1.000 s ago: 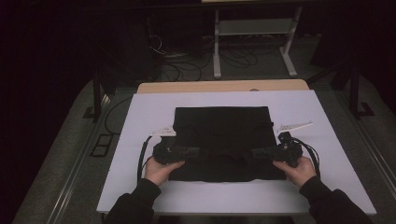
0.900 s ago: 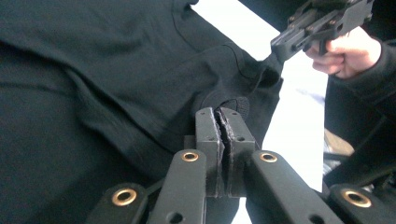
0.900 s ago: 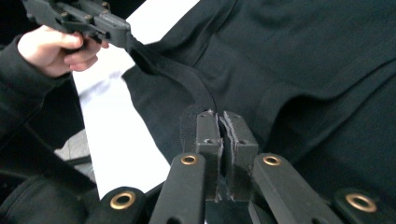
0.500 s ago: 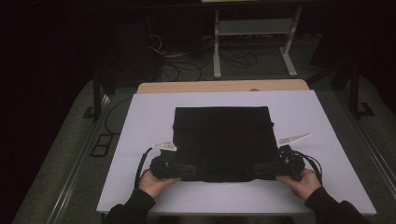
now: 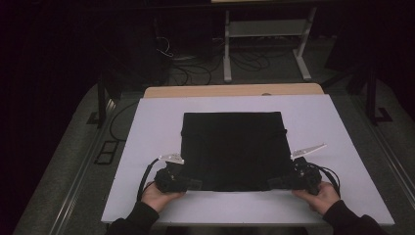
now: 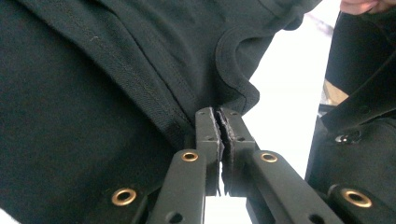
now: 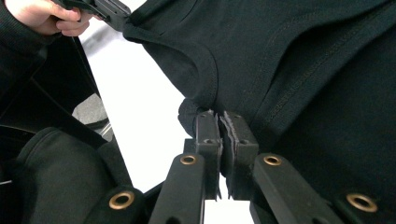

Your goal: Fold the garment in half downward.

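Black T-shirt (image 5: 234, 149), folded into a flat rectangle, lies at the middle of the white table top (image 5: 147, 127), its near edge close to the person's side. Its ribbed neckline (image 6: 233, 60) and stitched seams show in both gripper views. Left gripper (image 5: 192, 184) sits at the shirt's near left corner, jaws pressed together on a fold of the fabric just beside the neckline. Right gripper (image 5: 274, 184) sits at the near right corner, jaws likewise clamped on the cloth at the collar edge. Each gripper is held by a hand, left hand (image 5: 157, 195) and right hand (image 5: 319, 196), in dark sleeves; a cable trails from each. Beyond the table's far edge stand a wooden strip (image 5: 230, 90) and a metal stand (image 5: 266, 34).
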